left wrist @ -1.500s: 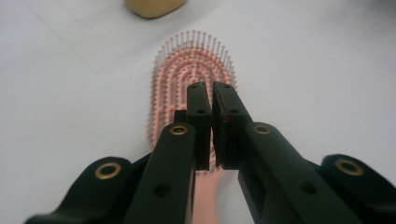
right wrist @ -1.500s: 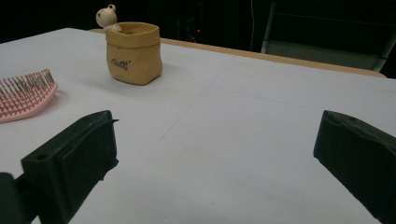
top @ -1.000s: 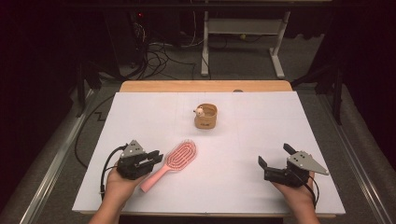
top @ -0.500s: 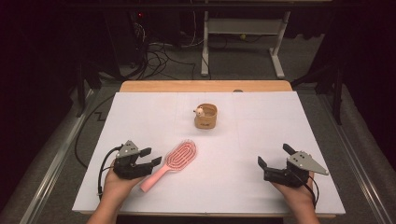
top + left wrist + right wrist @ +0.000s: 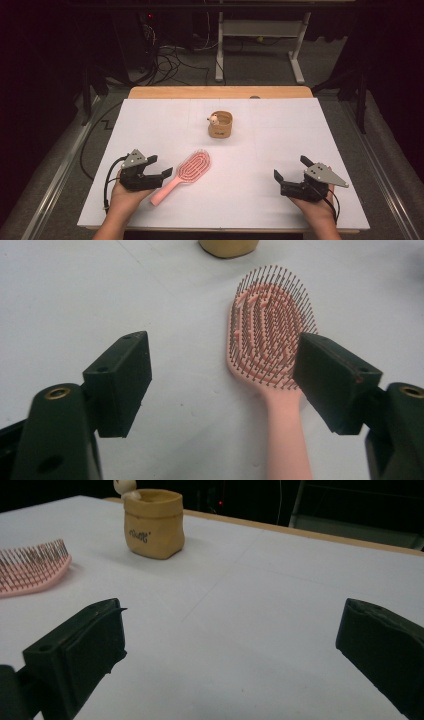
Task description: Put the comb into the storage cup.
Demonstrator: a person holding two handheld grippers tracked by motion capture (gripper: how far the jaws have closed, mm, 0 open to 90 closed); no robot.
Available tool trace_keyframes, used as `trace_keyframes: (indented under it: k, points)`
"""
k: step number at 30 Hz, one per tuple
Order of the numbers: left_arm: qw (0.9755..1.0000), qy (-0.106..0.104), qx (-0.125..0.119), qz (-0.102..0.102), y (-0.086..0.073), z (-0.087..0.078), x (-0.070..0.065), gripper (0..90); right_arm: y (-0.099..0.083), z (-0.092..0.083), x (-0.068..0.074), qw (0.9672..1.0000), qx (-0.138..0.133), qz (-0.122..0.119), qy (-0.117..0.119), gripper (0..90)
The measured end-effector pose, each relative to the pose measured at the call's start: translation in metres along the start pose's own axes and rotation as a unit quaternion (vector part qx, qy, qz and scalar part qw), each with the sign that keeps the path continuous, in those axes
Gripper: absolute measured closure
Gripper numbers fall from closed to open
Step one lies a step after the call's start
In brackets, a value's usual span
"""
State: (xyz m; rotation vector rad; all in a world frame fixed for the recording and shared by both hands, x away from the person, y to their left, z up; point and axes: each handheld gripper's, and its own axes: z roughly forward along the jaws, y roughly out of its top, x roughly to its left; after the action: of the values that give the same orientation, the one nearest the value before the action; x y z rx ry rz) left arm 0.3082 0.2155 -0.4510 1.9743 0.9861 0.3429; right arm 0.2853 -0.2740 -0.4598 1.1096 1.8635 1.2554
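Observation:
A pink hairbrush (image 5: 187, 172) lies bristles-up on the white table, its handle pointing toward the near left. My left gripper (image 5: 161, 166) sits just left of the handle. Its jaws have just been opening and stand open. In the left gripper view the left gripper (image 5: 222, 347) has bare table between its jaws, and the hairbrush (image 5: 265, 325) lies off to the right, its handle passing under the right jaw without being pinched. My right gripper (image 5: 290, 168) rests open at the near right with nothing in it. In the right gripper view the right gripper (image 5: 232, 612) frames bare table.
A small tan pouch (image 5: 220, 124) with a little figure (image 5: 213, 119) at its rim stands upright at the table's middle back; the pouch (image 5: 153, 523) is beyond the hairbrush (image 5: 30, 570). The white sheet (image 5: 280, 130) ends at a wooden strip (image 5: 200, 92) on the far side.
The left gripper's jaws have opened, and it has drawn back slightly left from the brush handle. The brush stays on the table. The right gripper has not moved.

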Motion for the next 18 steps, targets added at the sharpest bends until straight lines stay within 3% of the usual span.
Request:
trace_keyframes:
  k: [8, 10, 18]
  points:
    - [0.9999, -0.003, 0.012, 0.008, 0.0014, 0.0045, -0.0016, 8.8, -0.0043, 0.0014, 0.0033, 0.9999, 0.009, -0.009, 0.004, 0.4]
    - [0.9997, -0.003, 0.020, 0.011, 0.0014, 0.0066, -0.0023, 1.1, -0.0049, 0.0009, 0.0049, 0.9999, 0.008, -0.013, 0.005, 0.3]
    - [0.9994, 0.001, 0.027, 0.023, 0.0012, 0.0100, -0.0056, 0.0, -0.0055, -0.0030, 0.0040, 0.9999, 0.004, -0.011, 0.002, 0.4]
